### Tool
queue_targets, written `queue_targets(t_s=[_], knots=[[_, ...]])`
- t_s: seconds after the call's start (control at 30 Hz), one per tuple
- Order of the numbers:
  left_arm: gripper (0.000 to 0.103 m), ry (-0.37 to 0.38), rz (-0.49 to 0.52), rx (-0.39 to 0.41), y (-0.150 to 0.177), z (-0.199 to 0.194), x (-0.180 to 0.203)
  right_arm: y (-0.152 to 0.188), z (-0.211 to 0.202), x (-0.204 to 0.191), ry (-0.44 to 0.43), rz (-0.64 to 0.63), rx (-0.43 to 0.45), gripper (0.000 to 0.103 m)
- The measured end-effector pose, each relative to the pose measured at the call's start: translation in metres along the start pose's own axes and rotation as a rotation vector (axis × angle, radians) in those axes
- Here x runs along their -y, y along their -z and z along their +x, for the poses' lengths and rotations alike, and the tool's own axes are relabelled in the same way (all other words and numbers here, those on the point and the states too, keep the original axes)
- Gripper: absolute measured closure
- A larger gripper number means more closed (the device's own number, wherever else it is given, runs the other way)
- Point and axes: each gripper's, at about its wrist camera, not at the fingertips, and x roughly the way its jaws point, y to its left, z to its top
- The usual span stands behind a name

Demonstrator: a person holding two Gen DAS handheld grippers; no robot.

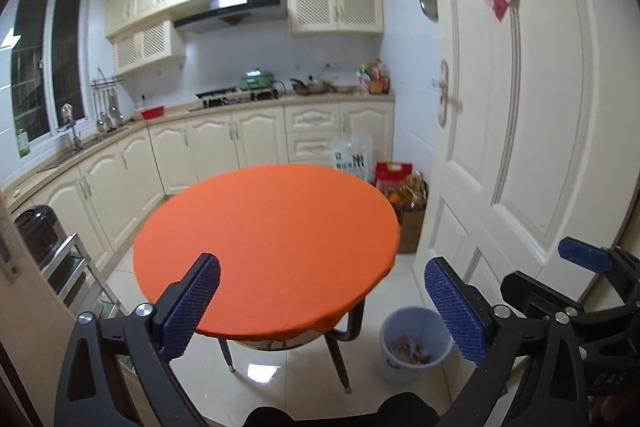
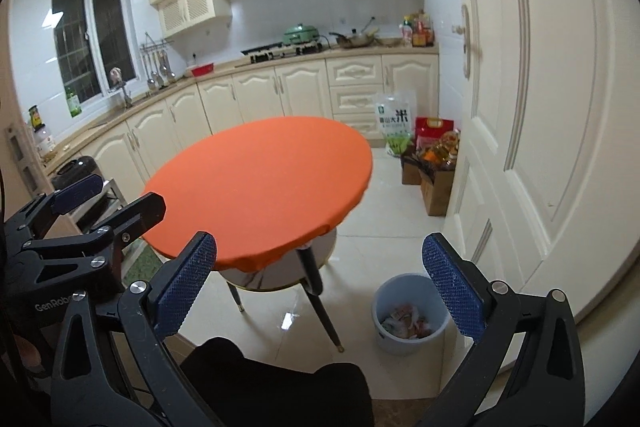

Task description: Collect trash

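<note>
A pale blue trash bin point(image 1: 414, 343) stands on the tiled floor right of the round table with the orange cloth point(image 1: 268, 247). Crumpled wrappers lie inside the bin point(image 2: 406, 321). The table top point(image 2: 260, 195) shows bare orange cloth. My left gripper point(image 1: 320, 311) is open and empty, held above the table's near edge. My right gripper point(image 2: 322, 293) is open and empty, above the floor between table and bin. The right gripper also shows at the right of the left wrist view point(image 1: 576, 267), and the left gripper at the left of the right wrist view point(image 2: 104, 203).
A white door point(image 1: 520, 127) stands close on the right. Rice bags point(image 2: 394, 121) and cardboard boxes of groceries point(image 2: 434, 173) sit on the floor by the cabinets. Kitchen counters point(image 1: 240, 103) run along the back and left. A metal rack point(image 1: 68, 267) stands at the left.
</note>
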Motion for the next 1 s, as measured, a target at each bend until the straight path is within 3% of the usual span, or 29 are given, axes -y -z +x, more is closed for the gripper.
queue_targets(t_s=[0.23, 1.0], knots=[[0.001, -0.025, -0.008, 0.032, 0.019, -0.04, 0.004, 0.0, -0.028, -0.022, -0.002, -0.042, 0.061, 0.0], [0.001, -0.065, -0.036, 0.156, 0.035, -0.081, 0.024, -0.004, -0.064, -0.033, 0.035, -0.08, 0.183, 0.0]])
